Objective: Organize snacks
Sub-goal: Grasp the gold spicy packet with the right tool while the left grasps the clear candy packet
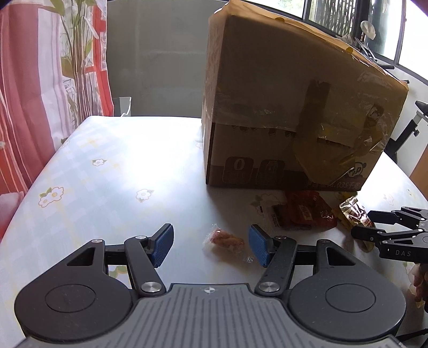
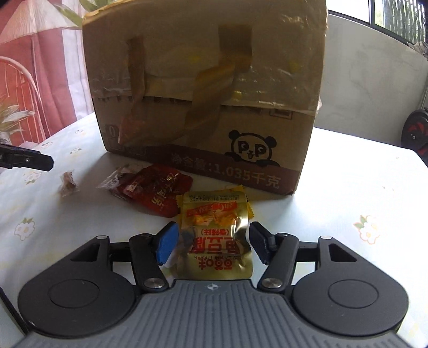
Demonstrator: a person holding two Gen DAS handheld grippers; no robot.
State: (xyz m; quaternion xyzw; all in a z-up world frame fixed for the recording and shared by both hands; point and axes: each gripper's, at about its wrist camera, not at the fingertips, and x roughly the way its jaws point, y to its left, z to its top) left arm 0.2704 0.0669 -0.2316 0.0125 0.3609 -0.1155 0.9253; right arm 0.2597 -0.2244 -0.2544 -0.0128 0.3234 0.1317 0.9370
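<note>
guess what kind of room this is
Probably a home dining or living room: a table under a pale flower-print tablecloth, red patterned curtains beside a barred window, and black exercise equipment.

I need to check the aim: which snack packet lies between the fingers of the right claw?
The gold packet, with red print. The red packet and the small clear-wrapped snack lie farther off, near the box.
</note>
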